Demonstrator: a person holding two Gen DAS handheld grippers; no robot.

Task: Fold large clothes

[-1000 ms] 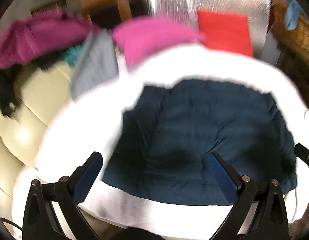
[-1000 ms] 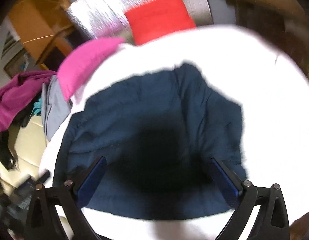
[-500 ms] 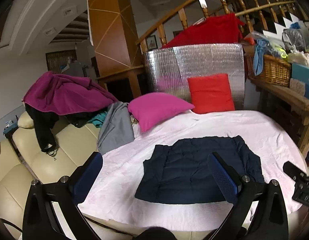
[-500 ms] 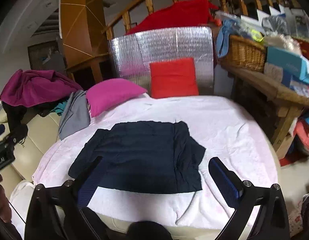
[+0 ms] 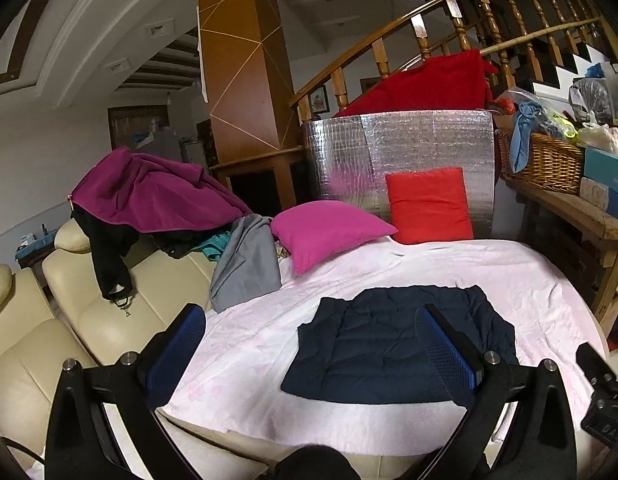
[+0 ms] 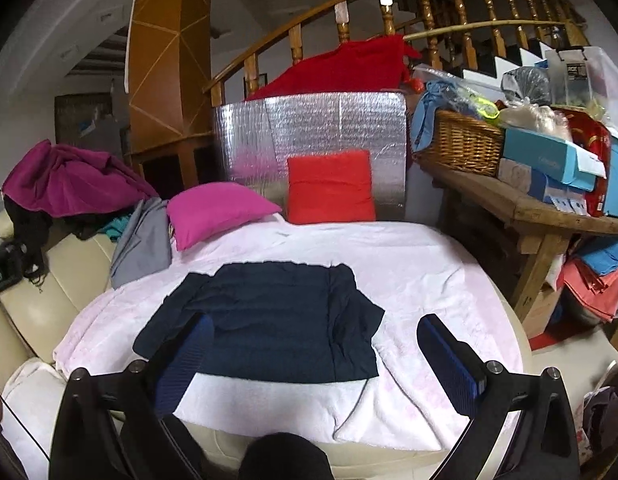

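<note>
A dark navy quilted garment [image 5: 393,340] lies flat and folded into a rough rectangle on the pale pink blanket [image 5: 429,264]. It also shows in the right wrist view [image 6: 269,320]. My left gripper [image 5: 313,348] is open and empty, held back from and above the garment's near edge. My right gripper [image 6: 313,356] is open and empty, also held back from the garment. The right gripper's body shows at the right edge of the left wrist view [image 5: 601,392].
A magenta pillow [image 5: 329,232], a red pillow [image 5: 429,204] and a silver foil panel [image 5: 397,148] stand behind the blanket. Grey, purple and black clothes [image 5: 149,200] pile on the cream sofa [image 5: 69,312] at left. A wooden bench with a wicker basket [image 6: 461,140] stands at right.
Both grippers have pulled up and back from close over the garment, so the whole room now shows. The garment lies still and both grippers stay open.
</note>
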